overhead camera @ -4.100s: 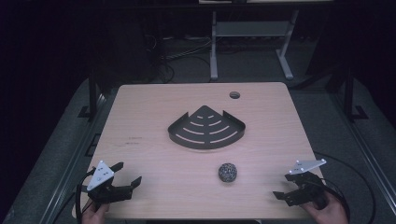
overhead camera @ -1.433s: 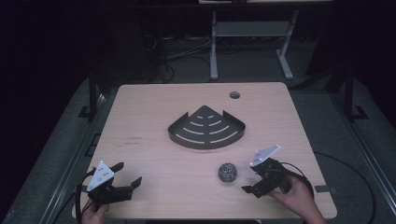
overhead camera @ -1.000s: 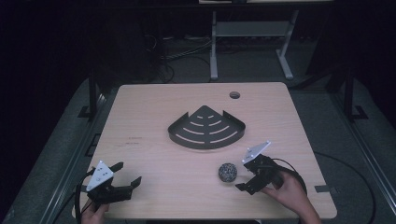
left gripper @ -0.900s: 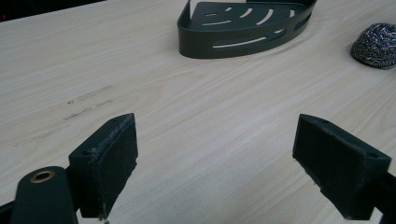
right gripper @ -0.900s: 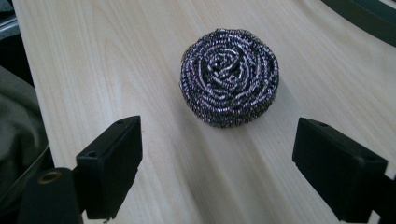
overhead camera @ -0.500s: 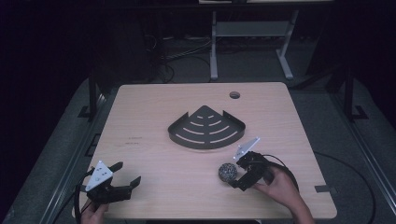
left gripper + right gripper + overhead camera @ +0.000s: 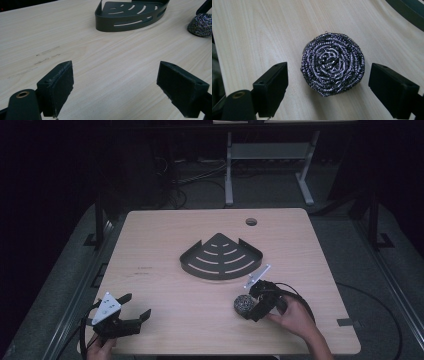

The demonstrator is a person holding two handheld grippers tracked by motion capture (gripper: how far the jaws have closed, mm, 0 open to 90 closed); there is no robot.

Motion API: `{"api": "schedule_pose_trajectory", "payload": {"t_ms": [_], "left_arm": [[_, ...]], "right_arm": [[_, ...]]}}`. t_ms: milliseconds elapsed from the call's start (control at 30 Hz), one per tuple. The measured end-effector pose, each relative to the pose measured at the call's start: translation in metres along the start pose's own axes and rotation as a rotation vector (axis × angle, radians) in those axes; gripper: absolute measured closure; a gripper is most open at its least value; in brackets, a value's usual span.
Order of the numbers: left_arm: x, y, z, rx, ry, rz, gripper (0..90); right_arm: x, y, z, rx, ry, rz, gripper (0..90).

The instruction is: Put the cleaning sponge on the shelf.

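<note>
A round steel-wool scourer (image 7: pixel 243 305) (image 7: pixel 333 63) (image 7: pixel 200 22) lies on the wooden table (image 7: pixel 165 240), in front of a dark quarter-round slotted shelf (image 7: pixel 221 257) (image 7: pixel 130 13). My right gripper (image 7: pixel 251 306) (image 7: pixel 328 86) is open, with one jaw on each side of the scourer and gaps between them. My left gripper (image 7: pixel 134 304) (image 7: pixel 116 83) stands open near the table's front left corner over bare wood, with nothing between its fingers.
A small round hole (image 7: pixel 251 221) sits near the table's far edge. Cables (image 7: pixel 350 290) trail off the right side. A metal stand (image 7: pixel 265 150) is on the floor behind the table. The table's near edge lies close below both hands.
My right gripper has moved left and forward from the front right corner until its open jaws straddle the scourer. The left gripper has stayed still.
</note>
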State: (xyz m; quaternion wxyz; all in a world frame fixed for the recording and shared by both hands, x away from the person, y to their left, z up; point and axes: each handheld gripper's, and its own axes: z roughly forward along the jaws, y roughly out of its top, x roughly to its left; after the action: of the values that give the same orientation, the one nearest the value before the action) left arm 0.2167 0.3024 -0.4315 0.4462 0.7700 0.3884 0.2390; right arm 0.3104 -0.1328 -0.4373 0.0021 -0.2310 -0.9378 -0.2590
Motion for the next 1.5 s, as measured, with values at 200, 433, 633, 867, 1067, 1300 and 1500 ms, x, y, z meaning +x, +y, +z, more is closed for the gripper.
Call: {"api": "schedule_pose_trajectory", "payload": {"t_ms": [200,433,633,867,1067,1300,1500], "left_arm": [[0.000,0.000,-0.001,-0.001,0.000,0.001,13.3],[0.001,0.000,-0.001,-0.003,0.002,0.000,13.3],[0.000,0.000,-0.001,-0.003,0.002,0.004,13.3],[0.001,0.000,-0.002,-0.007,0.003,0.000,13.3],[0.001,0.000,-0.002,-0.007,0.004,0.000,13.3],[0.000,0.000,-0.002,-0.010,0.004,-0.001,13.3],[0.000,0.000,-0.002,-0.010,0.005,0.000,13.3]], "right_arm": [[-0.002,0.004,0.006,0.016,-0.003,-0.005,15.7],[-0.001,0.006,0.012,0.037,-0.012,-0.023,18.1],[-0.002,0.008,0.015,0.045,-0.017,-0.027,20.6],[-0.002,0.010,0.018,0.057,-0.025,-0.033,25.1],[-0.002,0.011,0.017,0.058,-0.029,-0.046,29.9],[0.000,0.010,0.016,0.058,-0.024,-0.055,31.2],[0.000,0.009,0.011,0.041,-0.025,-0.058,31.8]]}}
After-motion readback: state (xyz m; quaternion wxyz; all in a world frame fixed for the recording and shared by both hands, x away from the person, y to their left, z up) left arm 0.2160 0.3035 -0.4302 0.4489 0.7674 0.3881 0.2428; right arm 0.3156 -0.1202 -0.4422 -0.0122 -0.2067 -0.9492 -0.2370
